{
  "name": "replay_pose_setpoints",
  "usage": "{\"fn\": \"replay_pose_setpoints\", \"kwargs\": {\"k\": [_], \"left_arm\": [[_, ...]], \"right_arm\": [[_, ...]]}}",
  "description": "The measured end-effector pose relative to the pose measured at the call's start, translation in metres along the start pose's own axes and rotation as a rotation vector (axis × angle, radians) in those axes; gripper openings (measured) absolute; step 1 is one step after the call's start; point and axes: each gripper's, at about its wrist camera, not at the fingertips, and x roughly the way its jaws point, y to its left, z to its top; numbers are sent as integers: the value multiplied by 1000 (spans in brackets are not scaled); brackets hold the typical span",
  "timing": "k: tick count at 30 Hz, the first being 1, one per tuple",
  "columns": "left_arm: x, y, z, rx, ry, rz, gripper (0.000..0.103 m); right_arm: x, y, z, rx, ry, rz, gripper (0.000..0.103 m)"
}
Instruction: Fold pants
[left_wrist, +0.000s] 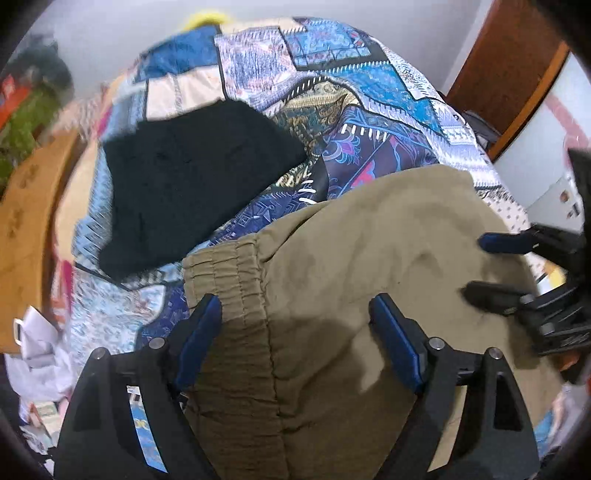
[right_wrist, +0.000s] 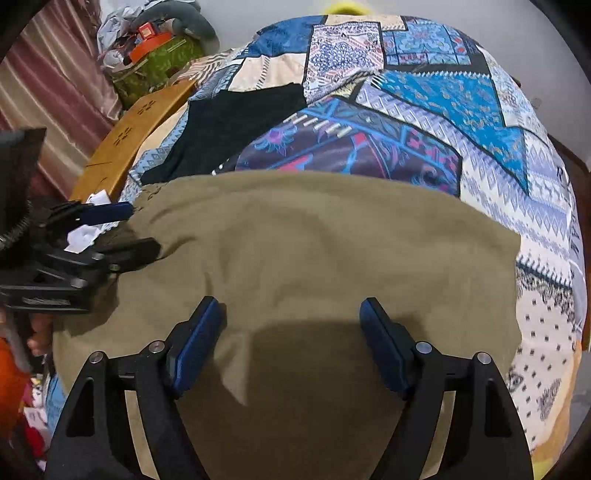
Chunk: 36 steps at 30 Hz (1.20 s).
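Olive-green pants (left_wrist: 351, 266) lie on a patchwork bedspread (left_wrist: 369, 110), their elastic waistband (left_wrist: 236, 280) at the left. My left gripper (left_wrist: 295, 314) is open just above the waistband end, fingers spread over the cloth and holding nothing. My right gripper (right_wrist: 291, 317) is open over the middle of the pants (right_wrist: 314, 251), also empty. The right gripper also shows in the left wrist view (left_wrist: 480, 266), at the pants' right edge. The left gripper also shows in the right wrist view (right_wrist: 136, 232), at the pants' left edge.
A folded black garment (left_wrist: 192, 177) lies on the bedspread (right_wrist: 443, 110) beyond the pants, also in the right wrist view (right_wrist: 229, 125). A wooden bed board (right_wrist: 129, 144) runs along the left. Clutter and a green box (right_wrist: 155, 62) sit beyond it. A brown door (left_wrist: 517, 66) stands at the right.
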Motion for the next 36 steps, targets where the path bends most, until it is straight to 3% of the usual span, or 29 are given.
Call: {"fn": "replay_pose_setpoints", "kwargs": {"k": [11, 14, 26, 32, 36], "left_arm": [[-29, -12, -36, 36, -18, 16, 88], [-38, -18, -51, 54, -44, 59, 88], [-67, -26, -96, 33, -98, 120, 89], [-83, -18, -107, -6, -84, 93, 90], [-95, -3, -116, -96, -65, 26, 90]], "right_arm": [[-38, -3, -56, -18, -55, -88, 76], [-48, -3, -73, -15, -83, -104, 77], [-78, -10, -136, 120, -159, -106, 80], [-89, -10, -143, 123, -148, -113, 80], [-105, 3, -138, 87, -208, -130, 80]]}}
